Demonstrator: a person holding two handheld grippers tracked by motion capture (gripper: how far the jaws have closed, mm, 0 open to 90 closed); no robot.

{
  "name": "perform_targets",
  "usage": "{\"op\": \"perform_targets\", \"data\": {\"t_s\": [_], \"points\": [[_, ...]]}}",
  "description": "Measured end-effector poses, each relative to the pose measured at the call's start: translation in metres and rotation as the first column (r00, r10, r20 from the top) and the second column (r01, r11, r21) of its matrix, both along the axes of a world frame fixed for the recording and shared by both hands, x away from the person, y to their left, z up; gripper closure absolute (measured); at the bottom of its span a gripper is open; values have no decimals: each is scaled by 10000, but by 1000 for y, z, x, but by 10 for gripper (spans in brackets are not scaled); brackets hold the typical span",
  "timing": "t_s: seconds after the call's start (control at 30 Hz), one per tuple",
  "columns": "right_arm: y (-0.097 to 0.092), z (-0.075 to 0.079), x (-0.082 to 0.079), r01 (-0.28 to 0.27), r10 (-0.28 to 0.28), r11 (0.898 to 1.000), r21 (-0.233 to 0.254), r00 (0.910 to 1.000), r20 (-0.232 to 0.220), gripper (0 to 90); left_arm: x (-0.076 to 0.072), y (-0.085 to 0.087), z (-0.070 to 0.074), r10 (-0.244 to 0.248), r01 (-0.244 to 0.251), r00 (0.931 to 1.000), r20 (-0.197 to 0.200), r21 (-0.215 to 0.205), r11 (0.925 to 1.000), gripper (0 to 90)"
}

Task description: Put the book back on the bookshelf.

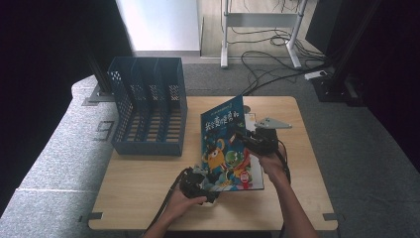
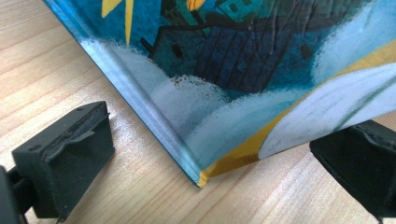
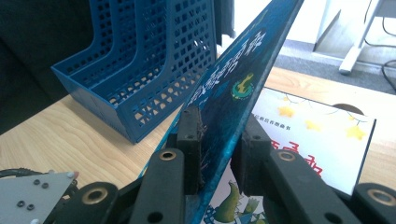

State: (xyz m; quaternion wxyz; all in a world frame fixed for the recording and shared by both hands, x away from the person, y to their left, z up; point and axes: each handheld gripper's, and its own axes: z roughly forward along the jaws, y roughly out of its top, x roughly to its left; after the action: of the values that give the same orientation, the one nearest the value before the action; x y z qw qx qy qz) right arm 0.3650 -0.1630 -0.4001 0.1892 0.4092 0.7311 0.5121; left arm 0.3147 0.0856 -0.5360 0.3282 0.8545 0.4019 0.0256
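Yellow Chinese title on book cover (image 1: 224,124), characters illegible.

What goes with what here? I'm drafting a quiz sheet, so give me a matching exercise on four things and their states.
1. blue book
2. left gripper
3. blue file rack
4. white-covered book

a. lying flat on the table
b. standing empty at the table's far left
c. tilted up, clamped by the right gripper
d. open around the book's lower corner

Pairs: 1-c, 2-d, 3-b, 4-a

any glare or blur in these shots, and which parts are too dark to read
High view: both side edges are near black, and the table is evenly lit. Left gripper view: the book cover shows a soft sheen, and the top is slightly blurred. Right gripper view: the window is blown out white, and the tongs up close are soft.
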Motion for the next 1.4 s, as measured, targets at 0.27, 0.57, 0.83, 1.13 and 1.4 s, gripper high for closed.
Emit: {"op": "perform_targets", "data": {"t_s": [0.27,0.57,0.83,1.13,1.4], "points": [[0,0,-5,36,-35,10000,-32,9995,301,741,1,-1,0,65,-65,10000,-16,70,10000,0],[0,-1,-3,-69,62,9997,216,9995,318,755,-4,-1,2,-32,33,9999,-154,82,10000,8],[3,-1,-2,-13,5,9996,289,9996,265,760,-10,-11,3,86,-86,9999,69,133,9999,8],[3,-1,-2,-15,8,9997,262,9996,295,760,-6,-12,0,208,-209,9998,77,113,9997,0],[3,2,-5,286,-296,9995,165,9978,595,759,2,-13,0,451,-452,9990,69,188,9988,0]]}}
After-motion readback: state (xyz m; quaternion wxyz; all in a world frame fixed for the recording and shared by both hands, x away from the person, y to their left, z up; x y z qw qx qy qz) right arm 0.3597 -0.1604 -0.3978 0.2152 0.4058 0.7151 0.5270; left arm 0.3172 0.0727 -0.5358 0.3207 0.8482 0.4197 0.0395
